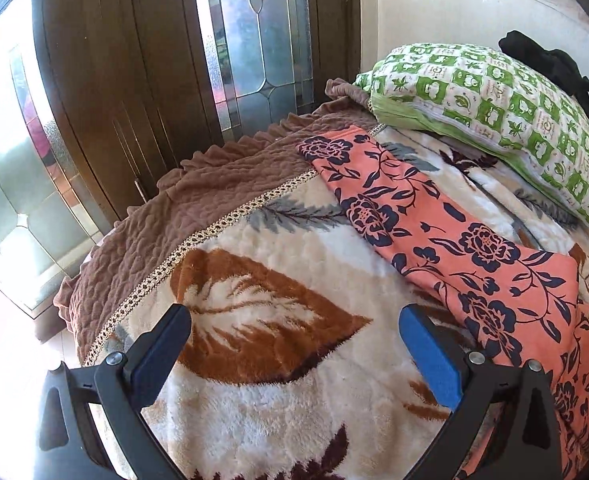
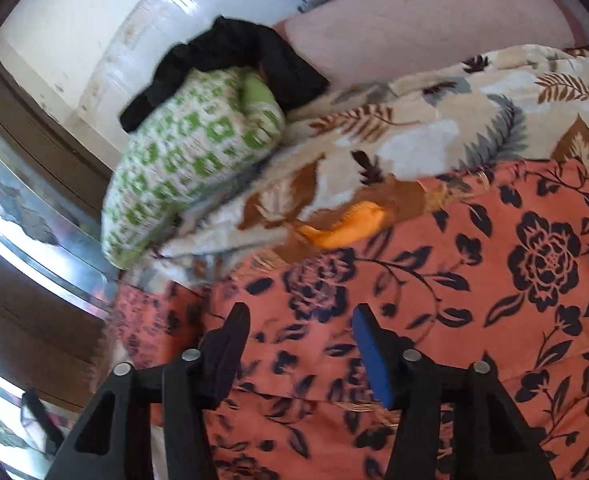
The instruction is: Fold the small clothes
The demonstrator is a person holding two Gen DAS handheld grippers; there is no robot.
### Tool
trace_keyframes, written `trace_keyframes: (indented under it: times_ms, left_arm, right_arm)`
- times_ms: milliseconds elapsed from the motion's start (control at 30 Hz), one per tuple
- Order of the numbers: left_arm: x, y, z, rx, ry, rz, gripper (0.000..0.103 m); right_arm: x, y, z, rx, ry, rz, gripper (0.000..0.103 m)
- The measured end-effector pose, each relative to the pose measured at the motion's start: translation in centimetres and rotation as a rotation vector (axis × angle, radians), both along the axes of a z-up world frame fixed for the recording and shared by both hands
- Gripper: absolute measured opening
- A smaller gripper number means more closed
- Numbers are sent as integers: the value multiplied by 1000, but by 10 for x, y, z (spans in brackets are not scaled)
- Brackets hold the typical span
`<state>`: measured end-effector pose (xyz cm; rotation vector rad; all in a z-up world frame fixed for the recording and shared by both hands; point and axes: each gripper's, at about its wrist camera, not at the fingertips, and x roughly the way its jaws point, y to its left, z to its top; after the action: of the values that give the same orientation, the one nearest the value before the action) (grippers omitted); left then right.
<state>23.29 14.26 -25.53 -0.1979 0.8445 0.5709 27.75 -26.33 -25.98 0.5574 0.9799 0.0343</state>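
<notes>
A salmon-pink garment [image 1: 446, 236] printed with dark blue flowers lies stretched across the plush leaf-patterned blanket [image 1: 278, 360], running from the far edge toward the lower right. My left gripper [image 1: 294, 330] hangs open over bare blanket, just left of the garment, with nothing between its fingers. In the right wrist view the same floral garment [image 2: 474, 300] fills the foreground. My right gripper [image 2: 300, 320] hovers above it with its jaws apart and no cloth pinched between them. A small orange piece of cloth [image 2: 346, 226] pokes out at the garment's far edge.
A green-and-white checked pillow [image 1: 494, 120] lies at the head of the bed with black clothing [image 1: 566, 68] behind it. A brown quilted border [image 1: 198, 200] marks the bed's left edge. Wooden doors with glass panels [image 1: 254, 40] stand beyond. A pink headboard [image 2: 434, 20] is at the back.
</notes>
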Motion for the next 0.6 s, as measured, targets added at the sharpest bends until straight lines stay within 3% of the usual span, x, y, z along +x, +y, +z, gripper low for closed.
trace_keyframes:
  times_ms: [33, 100, 200, 267, 367, 600]
  left_arm:
    - [2, 4, -2, -16, 5, 2, 103]
    - [4, 16, -4, -60, 2, 14, 103]
    - [6, 36, -4, -130, -33, 53, 103]
    - [13, 46, -2, -165, -60, 37, 103]
    - [27, 55, 2, -163, -92, -2, 103]
    - [76, 99, -7, -286, -141, 52, 103]
  right_arm:
    - [1, -2, -24, -14, 80, 1, 38]
    - [-14, -6, -22, -34, -15, -2, 25]
    - [-40, -16, -3, 55, -67, 14, 26]
    - [-64, -19, 8, 52, -102, 54, 28]
    - [-94, -26, 10, 63, -108, 87, 28]
    - [-90, -19, 16, 179, -126, 126, 29]
